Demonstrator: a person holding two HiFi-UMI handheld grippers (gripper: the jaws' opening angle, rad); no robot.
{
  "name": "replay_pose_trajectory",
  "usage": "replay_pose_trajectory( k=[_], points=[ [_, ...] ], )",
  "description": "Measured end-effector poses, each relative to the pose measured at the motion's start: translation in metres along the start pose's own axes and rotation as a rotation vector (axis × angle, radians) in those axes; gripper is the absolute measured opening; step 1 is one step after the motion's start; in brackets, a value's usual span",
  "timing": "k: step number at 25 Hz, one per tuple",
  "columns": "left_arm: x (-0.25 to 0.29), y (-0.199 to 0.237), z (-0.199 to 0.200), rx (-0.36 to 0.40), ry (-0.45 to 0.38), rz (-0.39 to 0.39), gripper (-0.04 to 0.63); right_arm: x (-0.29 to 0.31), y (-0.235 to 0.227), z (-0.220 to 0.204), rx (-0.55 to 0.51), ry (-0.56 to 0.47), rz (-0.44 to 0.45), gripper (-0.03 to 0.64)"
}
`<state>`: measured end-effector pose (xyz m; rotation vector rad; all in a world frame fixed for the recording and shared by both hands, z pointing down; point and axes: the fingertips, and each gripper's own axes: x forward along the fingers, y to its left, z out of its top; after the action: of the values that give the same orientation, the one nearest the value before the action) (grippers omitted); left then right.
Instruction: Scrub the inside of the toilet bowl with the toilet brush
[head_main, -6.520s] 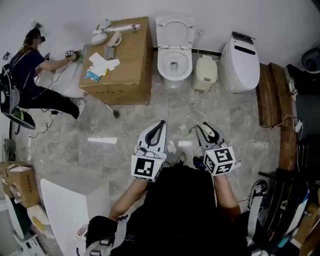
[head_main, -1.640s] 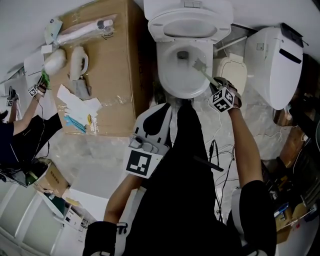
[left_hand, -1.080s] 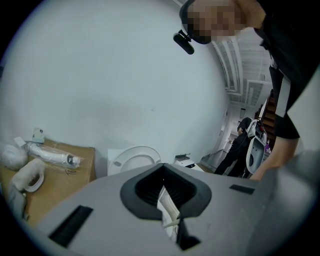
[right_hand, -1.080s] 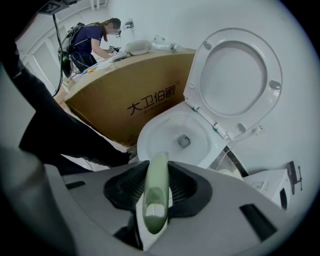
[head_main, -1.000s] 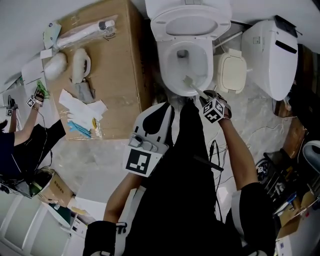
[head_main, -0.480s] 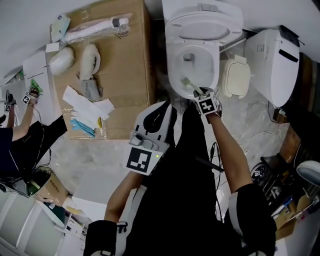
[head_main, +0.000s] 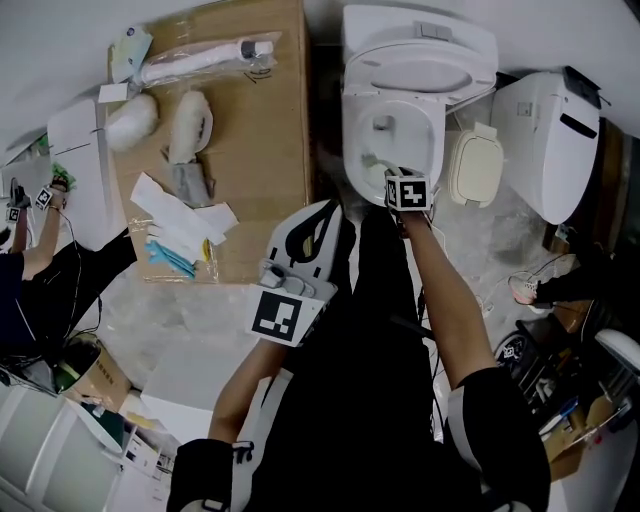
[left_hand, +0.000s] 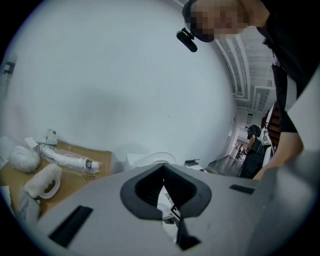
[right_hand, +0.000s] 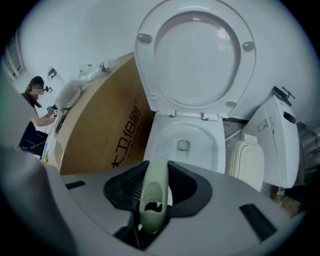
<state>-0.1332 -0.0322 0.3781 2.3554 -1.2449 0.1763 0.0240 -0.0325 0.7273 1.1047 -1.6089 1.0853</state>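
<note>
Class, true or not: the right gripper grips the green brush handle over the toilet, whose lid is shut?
No: the right gripper view shows the lid raised, not shut. The right gripper does grip the green brush handle over the toilet.

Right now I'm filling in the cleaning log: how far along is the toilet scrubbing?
Done: the lid is up and the brush is clamped in the right tool. In hand: the brush reaches down into the bowl. Left: the rest of the scrubbing; how much is already scrubbed cannot be told. The left tool is shut and holds nothing.
</note>
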Motion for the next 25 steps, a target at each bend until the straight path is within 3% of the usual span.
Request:
replay_pose_trajectory(
  k=[12, 25],
  points=[
    [0.032, 0.02, 0.016, -0.001, -0.003, 0.034, 0.009, 0.007, -0.02, 0.064, 0.219, -0.045, 0.03, 0.127],
    [0.082, 0.011, 0.03, -0.015, 0.015, 0.069, 0.009, 0.006, -0.073, 0.137, 0.342, -0.117, 0.099, 0.126]
  ],
)
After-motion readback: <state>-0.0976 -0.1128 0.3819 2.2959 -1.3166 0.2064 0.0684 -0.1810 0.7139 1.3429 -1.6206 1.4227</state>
